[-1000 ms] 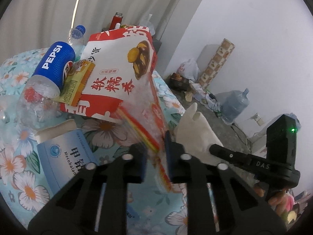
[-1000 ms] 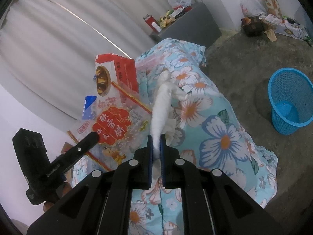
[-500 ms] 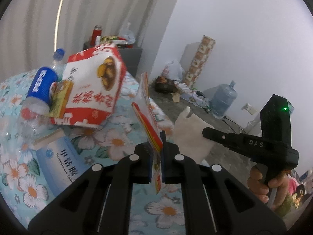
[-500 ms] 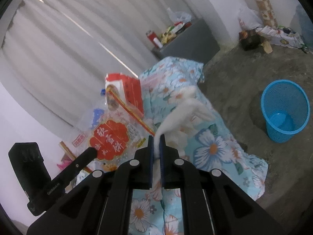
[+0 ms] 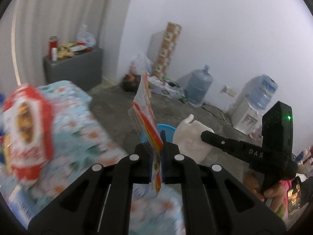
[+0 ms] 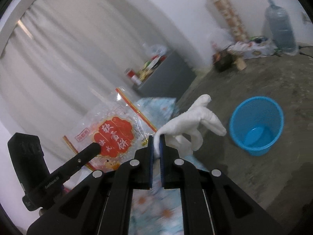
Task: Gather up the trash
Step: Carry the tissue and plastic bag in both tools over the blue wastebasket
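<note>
Between the pads of the left gripper [image 5: 157, 137] a wrapper [image 5: 147, 115] is pinched edge-on; the right gripper [image 6: 156, 139] is likewise closed, on a glove [image 6: 192, 121] that droops from its cuff. Both pieces are carried clear of the bed [image 5: 78, 117], and neither has been dropped yet. Each should be brought squarely over the bin [image 6: 256, 125] before the jaws are parted, since light film and limp cloth are likely to drift. The wrapper is thin, crinkled clear plastic with a red printed panel; the glove is soft, white and knitted. Farther off, on the bare floor, the bin is seen as a round blue plastic mesh basket.
</note>
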